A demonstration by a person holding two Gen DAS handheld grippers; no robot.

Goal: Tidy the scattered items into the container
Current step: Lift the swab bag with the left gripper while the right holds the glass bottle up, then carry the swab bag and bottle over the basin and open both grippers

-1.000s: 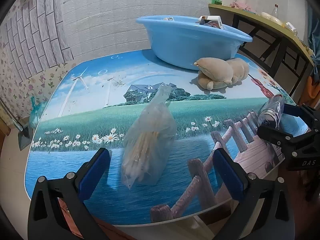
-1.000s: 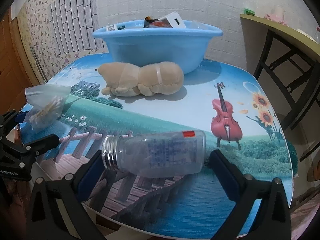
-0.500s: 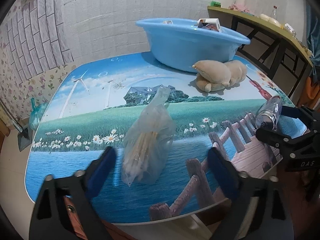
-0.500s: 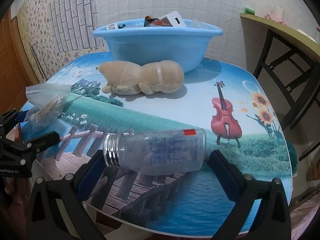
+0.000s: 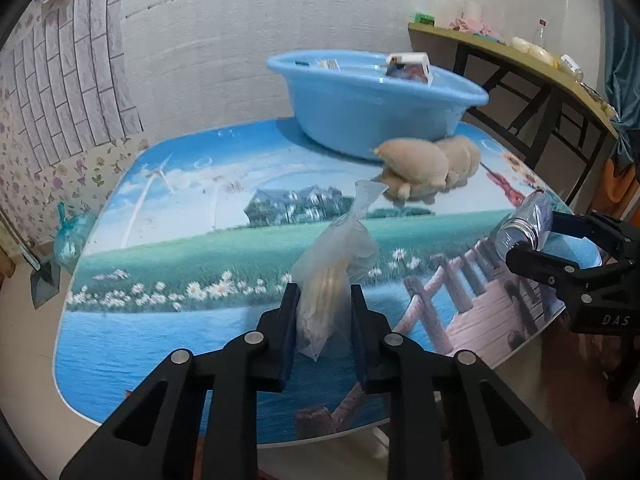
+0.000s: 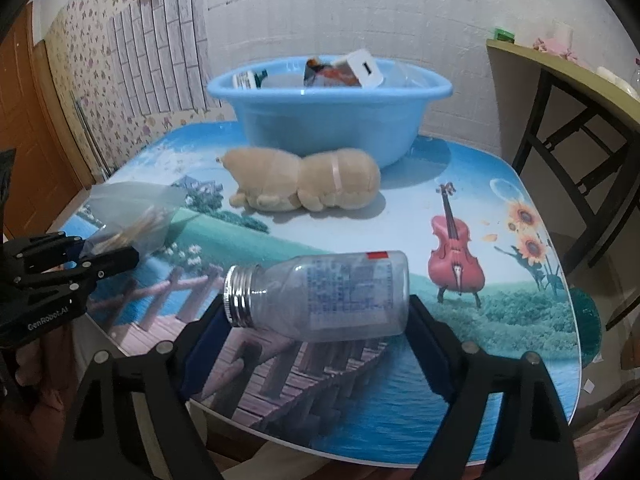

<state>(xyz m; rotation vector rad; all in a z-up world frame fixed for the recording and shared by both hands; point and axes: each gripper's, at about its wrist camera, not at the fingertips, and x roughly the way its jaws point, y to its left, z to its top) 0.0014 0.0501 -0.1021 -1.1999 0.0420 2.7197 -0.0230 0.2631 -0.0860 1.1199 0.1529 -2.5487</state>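
And there it goes: the left gripper (image 5: 323, 316), which stood wide apart a second ago, has clamped together on the clear bag of sticks (image 5: 332, 280), pinching its lower half while the twisted top pokes up towards the blue basin (image 5: 376, 108). That bag looks ready to lift, so one scattered item is secured, by my reckoning. It sits on the bench (image 5: 168, 240) well short of the basin, on the near side.

Over on the other side, the right gripper (image 6: 316, 332) is closing in as we speak. The clear bottle (image 6: 320, 294) lies on its side between the jaws, silver cap pointing away from the violin print; the far pad appears to meet the bottle's base, the cap-side pad is at or just shy of the cap, and I can't tell whether it has bitten yet. A half second ago those jaws stood wider. The bottle is also well in front of the basin, near the bench's front edge.

Still waiting: the tan plush toy (image 6: 304, 184), lying just in front of the basin, untouched. The basin already holds a few packets.

Pose now: both grippers slant downward from the bench's near edge, side by side, neither having travelled, only the jaws working. Next I'd expect both lifts.
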